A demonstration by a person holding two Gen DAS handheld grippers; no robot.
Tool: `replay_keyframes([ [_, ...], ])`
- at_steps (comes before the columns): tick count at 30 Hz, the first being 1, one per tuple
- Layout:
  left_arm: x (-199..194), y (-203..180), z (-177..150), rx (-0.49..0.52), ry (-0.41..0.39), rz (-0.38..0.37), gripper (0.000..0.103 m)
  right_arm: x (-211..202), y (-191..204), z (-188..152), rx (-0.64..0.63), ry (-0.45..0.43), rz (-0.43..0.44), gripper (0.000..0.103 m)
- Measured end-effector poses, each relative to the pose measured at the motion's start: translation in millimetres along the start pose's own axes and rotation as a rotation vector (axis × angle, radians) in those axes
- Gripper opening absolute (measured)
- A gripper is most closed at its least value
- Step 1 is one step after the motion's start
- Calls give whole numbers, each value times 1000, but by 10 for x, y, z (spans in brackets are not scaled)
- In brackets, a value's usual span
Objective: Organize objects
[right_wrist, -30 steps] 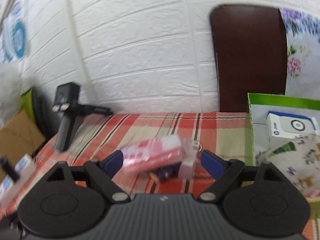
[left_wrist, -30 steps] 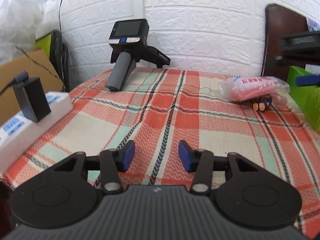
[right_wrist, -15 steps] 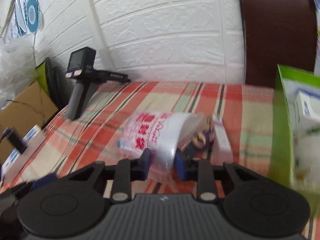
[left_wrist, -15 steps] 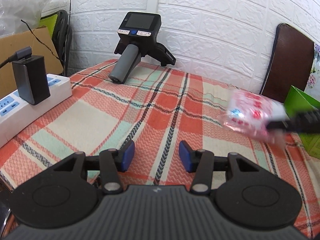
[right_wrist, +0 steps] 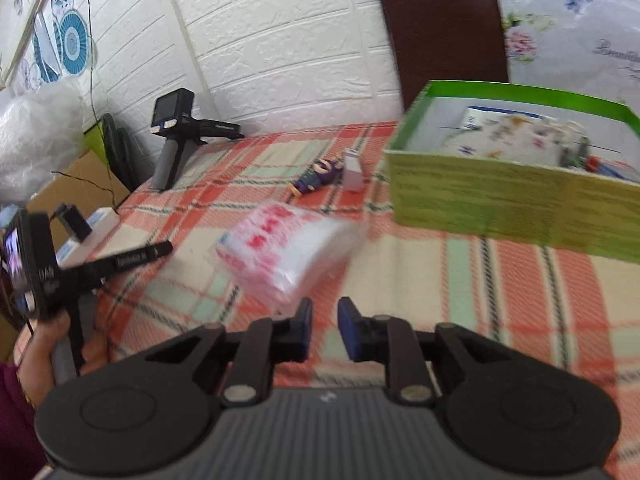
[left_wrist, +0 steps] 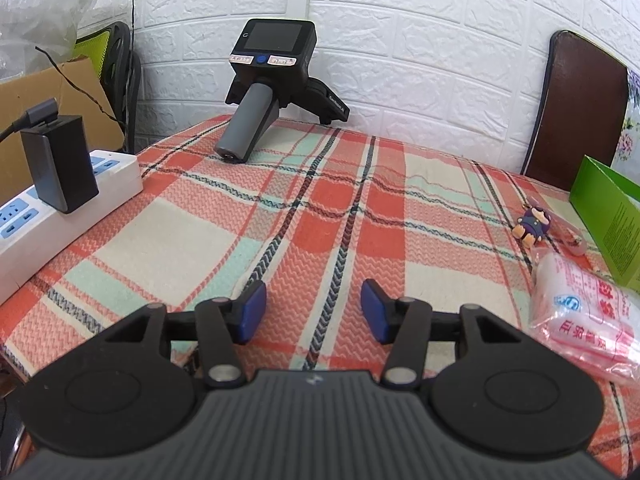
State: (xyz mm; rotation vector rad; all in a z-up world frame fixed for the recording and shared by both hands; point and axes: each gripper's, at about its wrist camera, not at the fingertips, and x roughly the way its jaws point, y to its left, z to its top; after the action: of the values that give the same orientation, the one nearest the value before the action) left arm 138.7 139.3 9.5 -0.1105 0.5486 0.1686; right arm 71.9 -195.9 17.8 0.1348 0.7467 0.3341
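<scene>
A clear plastic bag with red print (right_wrist: 288, 248) lies on the plaid tablecloth just ahead of my right gripper (right_wrist: 325, 326). Its jaws stand close together with a narrow gap and hold nothing. The bag also shows in the left wrist view (left_wrist: 584, 316) at the right. My left gripper (left_wrist: 313, 310) is open and empty above the cloth. A small purple figure (right_wrist: 316, 176) (left_wrist: 532, 226) and a small white box (right_wrist: 353, 168) lie near the open green box (right_wrist: 500, 184), which holds several items.
A spare black handheld gripper (left_wrist: 268, 84) stands at the back by the white wall. A white power strip with a black adapter (left_wrist: 60, 200) lies at the left edge. A brown chair back (left_wrist: 576, 108) rises behind the table. A cardboard box (left_wrist: 60, 92) is at far left.
My right gripper lifted the bag from beside the figure, carried it toward the table's front, and now it lies on the cloth in front of the jaws. My left gripper stayed open.
</scene>
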Motion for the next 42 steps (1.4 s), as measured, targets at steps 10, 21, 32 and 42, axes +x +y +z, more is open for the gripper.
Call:
replay_keyframes([
  [10, -9, -108, 45, 74, 28, 70, 63, -190, -174, -138, 35, -36, -2, 58],
  [21, -120, -479, 408, 81, 116, -278, 74, 186, 90, -43, -175, -25, 2, 79],
  [32, 200, -826, 324, 18, 289, -553, 62, 856, 270, 257, -317, 5, 44, 85],
  [42, -262, -1066, 352, 51, 229, -549, 56, 548, 323, 196, -269, -88, 16, 65],
])
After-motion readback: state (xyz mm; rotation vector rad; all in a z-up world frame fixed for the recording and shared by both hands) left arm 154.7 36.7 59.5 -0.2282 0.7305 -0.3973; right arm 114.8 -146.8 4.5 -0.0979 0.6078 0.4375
